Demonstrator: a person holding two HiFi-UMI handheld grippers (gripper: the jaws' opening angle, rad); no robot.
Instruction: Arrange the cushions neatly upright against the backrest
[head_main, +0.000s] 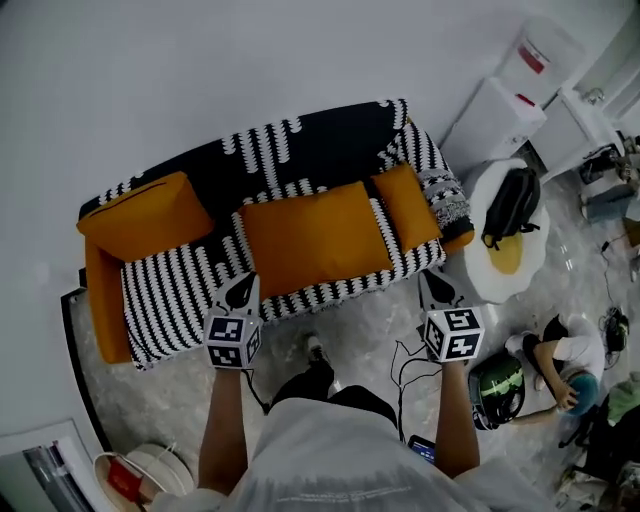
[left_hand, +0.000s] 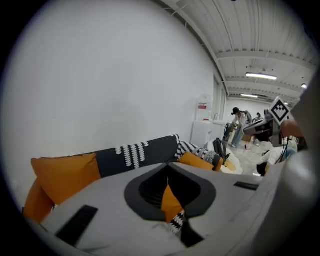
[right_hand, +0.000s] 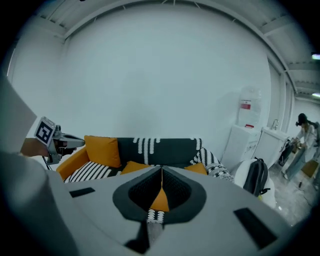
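Left gripper (head_main: 242, 288) and right gripper (head_main: 433, 283), both closed and empty, hover at the sofa (head_main: 310, 150) front; its middle orange cushion (head_main: 315, 238) lies flat.

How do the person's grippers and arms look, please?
The left gripper and right gripper have grey bodies, black pointed jaws, each carrying a cube with black-and-white square markers. Thin black cables trail below them. The person wears a pale short-sleeved shirt.

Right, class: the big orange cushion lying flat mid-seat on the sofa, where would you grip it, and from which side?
Its front edge, from the sofa's open front. The middle cushion lies flat, that edge nearest the left gripper and right gripper; pinching both front corners and lifting should tip it against the backrest.
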